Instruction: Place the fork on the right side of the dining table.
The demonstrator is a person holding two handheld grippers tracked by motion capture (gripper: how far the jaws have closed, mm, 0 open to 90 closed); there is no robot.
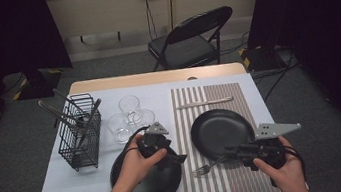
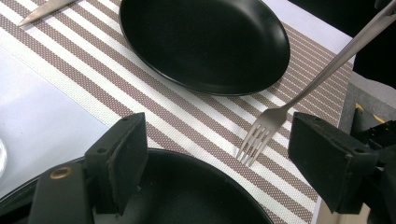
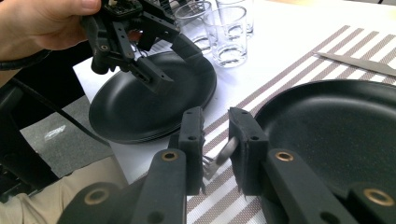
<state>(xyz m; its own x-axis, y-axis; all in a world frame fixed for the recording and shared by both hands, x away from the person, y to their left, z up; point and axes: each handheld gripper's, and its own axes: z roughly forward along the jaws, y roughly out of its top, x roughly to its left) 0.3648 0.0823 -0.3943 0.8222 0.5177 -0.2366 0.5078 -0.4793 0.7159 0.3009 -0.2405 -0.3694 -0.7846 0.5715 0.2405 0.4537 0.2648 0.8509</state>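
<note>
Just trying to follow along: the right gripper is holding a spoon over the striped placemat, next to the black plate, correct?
Not quite: it is a fork, not a spoon. The left gripper view shows its tines above the striped placemat. The rest holds: the right gripper grips its handle, next to the black plate.

Fork (image 3: 219,161) mostly hidden between the right tongs (image 3: 215,140), tines alone peeking out. Near plate (image 2: 196,196) cut off by the bottom edge. Utensils in the wire caddy (image 1: 81,131) too small to identify.

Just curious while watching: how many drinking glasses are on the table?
3, clustered beside the wire basket: one glass at the back, one front left, one front right, partly behind the left gripper. None seems hidden.
</note>
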